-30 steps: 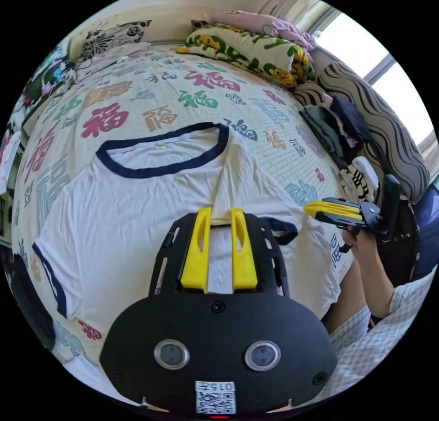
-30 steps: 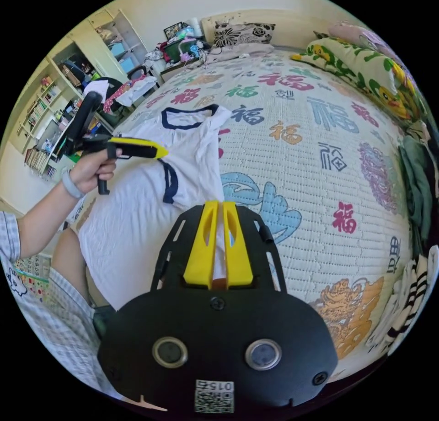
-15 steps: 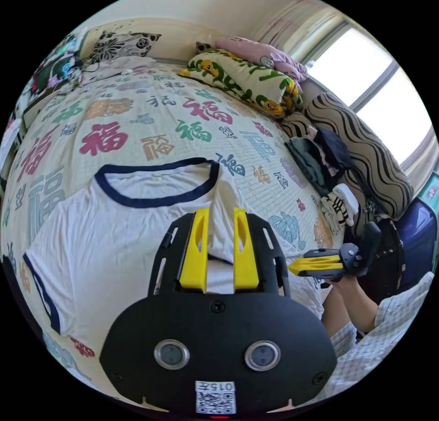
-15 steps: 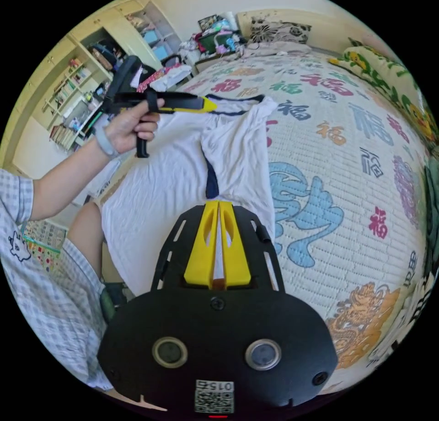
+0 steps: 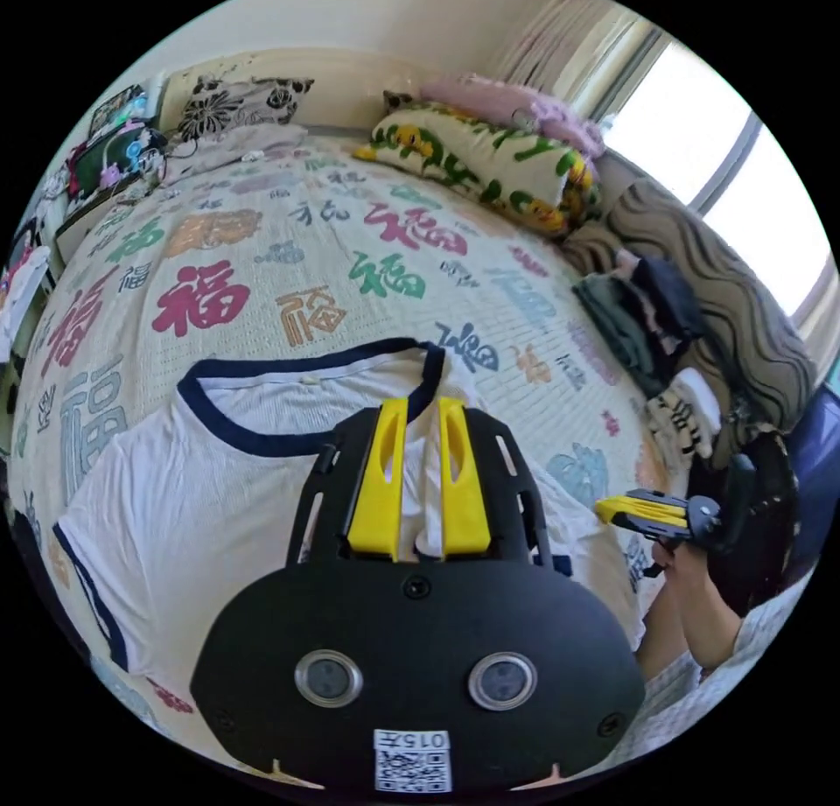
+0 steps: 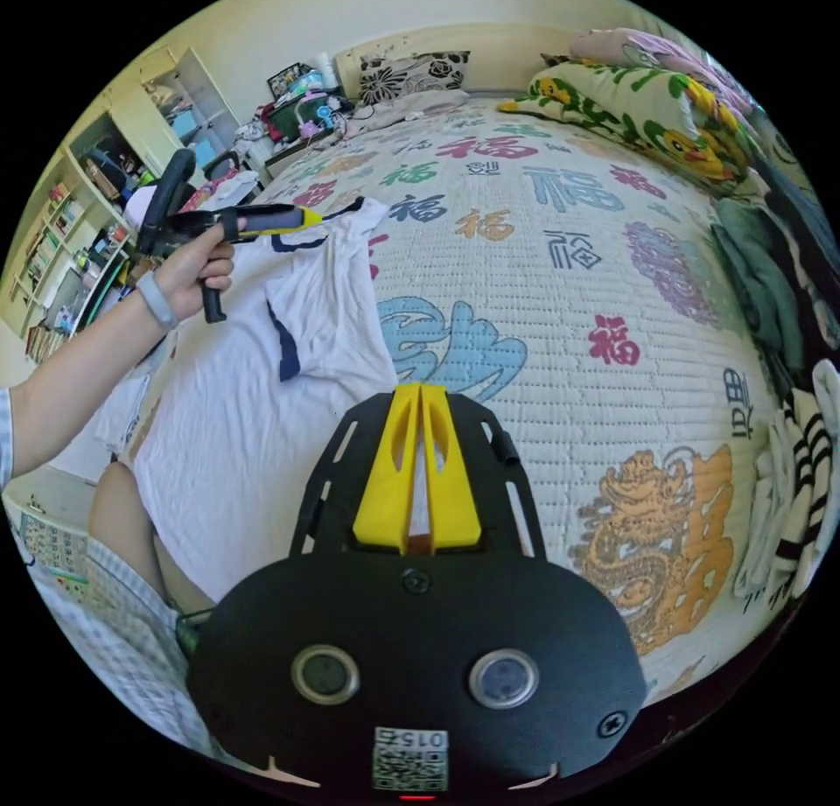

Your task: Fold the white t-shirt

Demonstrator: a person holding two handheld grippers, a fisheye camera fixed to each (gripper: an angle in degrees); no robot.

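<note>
Half the white t-shirt (image 5: pixel 175 526) hidden behind left gripper (image 5: pixel 418 412)

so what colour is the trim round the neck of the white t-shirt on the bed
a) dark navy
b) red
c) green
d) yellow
a: in the left gripper view the white t-shirt lies on the bed, and the collar band curving round its neck opening is dark navy.
</note>
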